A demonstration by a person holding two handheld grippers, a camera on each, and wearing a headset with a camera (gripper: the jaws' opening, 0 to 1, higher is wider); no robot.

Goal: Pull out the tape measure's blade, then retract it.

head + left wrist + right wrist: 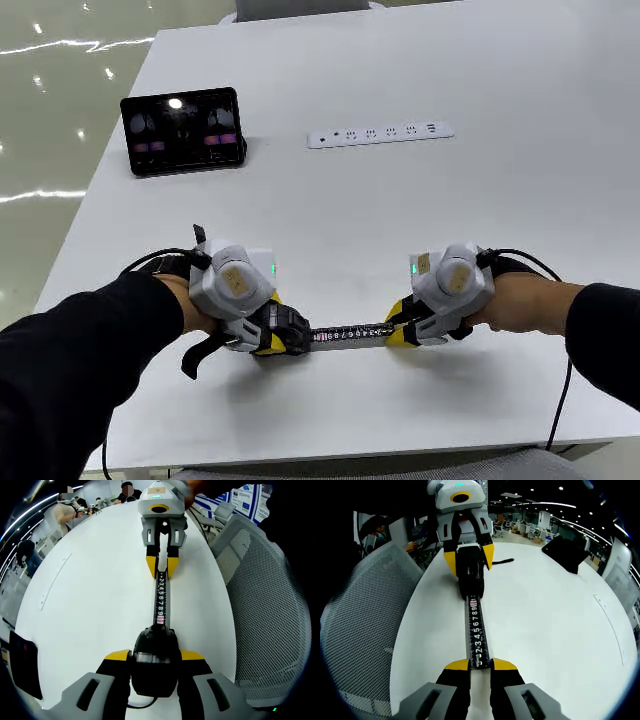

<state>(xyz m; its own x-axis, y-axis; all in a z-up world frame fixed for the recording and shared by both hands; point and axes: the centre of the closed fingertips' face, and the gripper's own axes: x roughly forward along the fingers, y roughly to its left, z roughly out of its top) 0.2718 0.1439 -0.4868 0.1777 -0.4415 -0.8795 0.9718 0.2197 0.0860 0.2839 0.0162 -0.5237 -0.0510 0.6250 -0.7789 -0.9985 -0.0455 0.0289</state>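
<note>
1. Tape measure case (155, 672) sits at the near edge of the desk (400, 200), clamped by the left hand-held gripper (155, 656), whose jaws are closed onto its sides.
2. Its blade (476, 630) runs right, a short length out, its tip pinched in the right hand-held gripper (480, 665), whose jaws are almost together.
3. Risk: so thin a pinch may slip, letting the blade whip back into the case; a skewed pull could kink it.

The right gripper (480, 666), grey with yellow tips, seemingly pinches the end of the black numbered steel blade (475, 630). The blade stretches over the white tabletop (545, 620) from the black tape measure case (470, 575), which the left gripper (469, 559) clamps.
</note>
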